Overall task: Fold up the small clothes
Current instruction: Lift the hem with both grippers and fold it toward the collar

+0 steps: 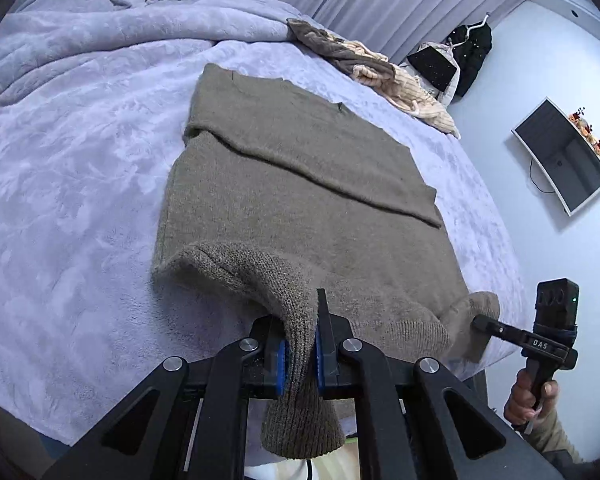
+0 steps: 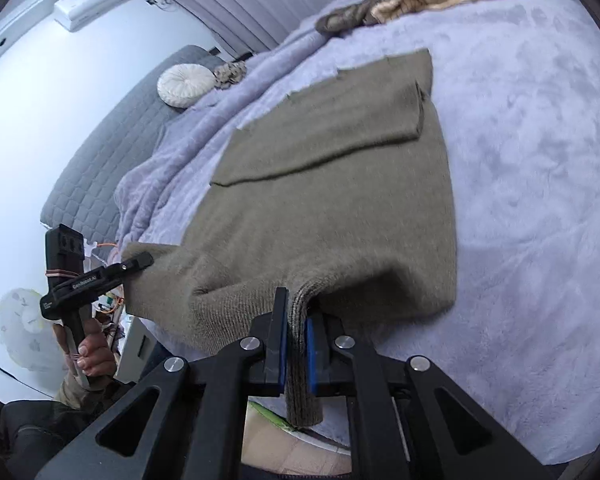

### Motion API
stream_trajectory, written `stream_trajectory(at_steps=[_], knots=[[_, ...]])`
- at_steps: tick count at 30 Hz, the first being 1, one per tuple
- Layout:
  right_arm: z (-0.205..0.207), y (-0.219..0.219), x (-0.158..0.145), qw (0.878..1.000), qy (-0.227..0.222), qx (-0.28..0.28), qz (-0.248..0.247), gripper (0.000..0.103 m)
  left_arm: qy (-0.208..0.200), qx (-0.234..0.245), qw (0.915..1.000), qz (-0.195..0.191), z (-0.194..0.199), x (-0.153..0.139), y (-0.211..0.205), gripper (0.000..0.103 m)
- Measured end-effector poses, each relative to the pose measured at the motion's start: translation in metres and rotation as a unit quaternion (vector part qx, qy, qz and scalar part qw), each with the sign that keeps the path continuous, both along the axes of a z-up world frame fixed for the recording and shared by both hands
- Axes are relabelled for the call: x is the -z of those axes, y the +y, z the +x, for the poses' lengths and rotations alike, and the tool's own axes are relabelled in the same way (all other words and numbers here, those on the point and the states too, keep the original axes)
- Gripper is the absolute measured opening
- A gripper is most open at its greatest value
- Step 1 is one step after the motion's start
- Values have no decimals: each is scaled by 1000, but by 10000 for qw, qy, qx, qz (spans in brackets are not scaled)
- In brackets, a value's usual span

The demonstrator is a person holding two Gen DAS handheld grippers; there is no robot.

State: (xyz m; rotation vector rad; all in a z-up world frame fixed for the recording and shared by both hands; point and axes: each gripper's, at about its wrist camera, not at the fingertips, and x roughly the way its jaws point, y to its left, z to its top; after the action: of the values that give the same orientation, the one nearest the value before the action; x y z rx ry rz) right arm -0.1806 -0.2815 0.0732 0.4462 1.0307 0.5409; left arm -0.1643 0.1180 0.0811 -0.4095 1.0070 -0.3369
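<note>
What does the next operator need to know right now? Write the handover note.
Left gripper: jaws shut on the near hem of the brown sweater, left corner.
Right gripper: jaws shut on the same hem, right corner.
Sweater lies flat on the lilac blanket, near hem lifted.
Done: sleeves already folded across the body.
Left: carry the hem toward the far edge, lay it down, release.
More clothes wait at the bed's far side.

I'm looking at a bed (image 1: 80, 152) covered by a fluffy lavender blanket (image 2: 532, 160). A brown sweater (image 1: 300, 184) is lying flat across it. Crumpled beige and brown clothes (image 1: 376, 68) are sitting near the far edge, and a round white cushion (image 2: 186, 84) is resting by the headboard.
</note>
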Motion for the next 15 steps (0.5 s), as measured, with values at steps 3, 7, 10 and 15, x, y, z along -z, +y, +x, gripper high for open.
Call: stream_trajectory(at_steps=[3,7,10,15], knots=[[-3,-5,24,9987,423,41,276,13,42,-11,10000,7,-2,5,3,11],[-13,-3,38,9977,566,-106,354,48,115,18,9999,25,-3,11,5,11],[-18,1,35,9993,321,-82,191,48,192,1,9998,46,-5,14,7,11],[-31,23,-10,9971,-497,-571,23,7,-204,-25,9996,-175,-18,-17,11,11]])
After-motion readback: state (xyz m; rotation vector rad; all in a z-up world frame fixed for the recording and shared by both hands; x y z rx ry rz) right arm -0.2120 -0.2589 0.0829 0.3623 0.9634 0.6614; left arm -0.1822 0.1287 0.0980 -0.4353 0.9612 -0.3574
